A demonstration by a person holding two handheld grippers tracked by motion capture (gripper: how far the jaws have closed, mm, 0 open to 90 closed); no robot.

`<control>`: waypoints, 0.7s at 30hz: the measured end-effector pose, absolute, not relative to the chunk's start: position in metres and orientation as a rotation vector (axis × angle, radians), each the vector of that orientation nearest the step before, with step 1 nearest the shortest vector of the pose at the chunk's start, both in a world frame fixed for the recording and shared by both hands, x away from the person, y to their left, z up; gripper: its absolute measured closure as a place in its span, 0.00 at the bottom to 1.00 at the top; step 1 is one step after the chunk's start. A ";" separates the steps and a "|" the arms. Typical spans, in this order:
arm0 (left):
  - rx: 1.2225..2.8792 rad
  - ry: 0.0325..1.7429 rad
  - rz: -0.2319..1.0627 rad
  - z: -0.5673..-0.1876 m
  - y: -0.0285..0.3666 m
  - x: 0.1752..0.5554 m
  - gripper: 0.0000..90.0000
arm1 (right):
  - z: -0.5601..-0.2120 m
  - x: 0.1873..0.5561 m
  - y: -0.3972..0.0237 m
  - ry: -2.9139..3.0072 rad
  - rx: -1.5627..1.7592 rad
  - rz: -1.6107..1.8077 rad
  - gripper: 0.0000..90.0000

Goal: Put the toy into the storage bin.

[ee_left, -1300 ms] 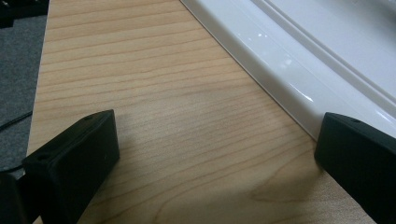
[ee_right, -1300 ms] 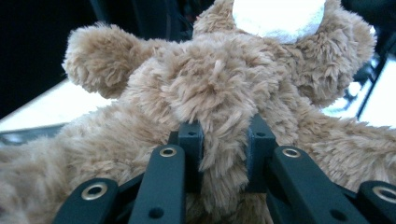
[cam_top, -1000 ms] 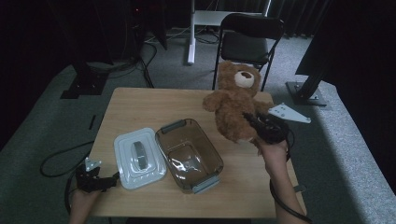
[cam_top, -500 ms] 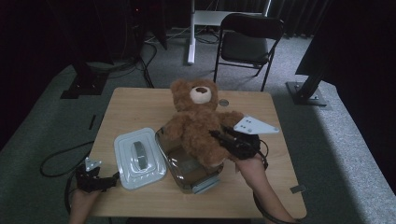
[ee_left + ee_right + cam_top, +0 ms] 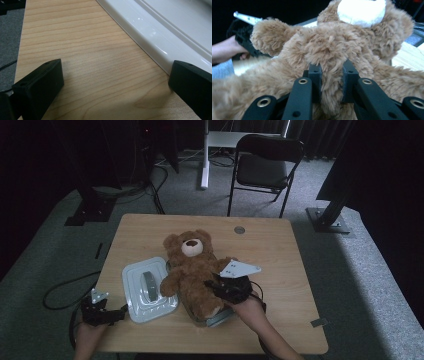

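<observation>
Brown and fluffy, the soft teddy bear (image 5: 192, 272) lies on its back over the clear plastic box (image 5: 219, 319), and the right gripper (image 5: 219, 287) squeezes a tuft of its fur. The left gripper (image 5: 119, 311) rests with jaws wide apart beside the white plastic lid (image 5: 147, 289). All sit on a light wooden table (image 5: 270, 250). A black folding chair (image 5: 267, 167) stands behind on grey carpet (image 5: 370, 265).

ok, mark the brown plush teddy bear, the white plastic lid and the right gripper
brown plush teddy bear (image 5: 192, 270), high view, chest
white plastic lid (image 5: 135, 292), high view, flat top left of handle
right gripper (image 5: 332, 82), right gripper view, between fingertips pinching fur
</observation>
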State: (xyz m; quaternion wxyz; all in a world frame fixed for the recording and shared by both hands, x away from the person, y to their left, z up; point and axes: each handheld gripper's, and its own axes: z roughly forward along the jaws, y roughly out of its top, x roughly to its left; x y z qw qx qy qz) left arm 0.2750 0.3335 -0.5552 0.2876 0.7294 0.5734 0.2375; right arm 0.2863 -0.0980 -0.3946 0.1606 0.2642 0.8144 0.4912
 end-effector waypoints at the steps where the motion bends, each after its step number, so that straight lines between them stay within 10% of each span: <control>1: 1.948 1.532 0.634 -0.555 0.333 0.275 0.01 | -0.396 0.285 -0.097 2.340 0.745 1.395 0.83; 6: 1.947 1.531 0.636 -0.555 0.333 0.275 0.01 | -0.406 0.282 -0.094 2.372 0.760 1.375 0.81; 11: 1.947 1.531 0.636 -0.555 0.333 0.275 0.01 | -0.405 0.281 -0.098 2.402 0.804 1.383 0.53; 21: 1.948 1.531 0.635 -0.555 0.333 0.275 0.01 | -0.351 0.294 -0.106 2.357 0.784 1.520 0.32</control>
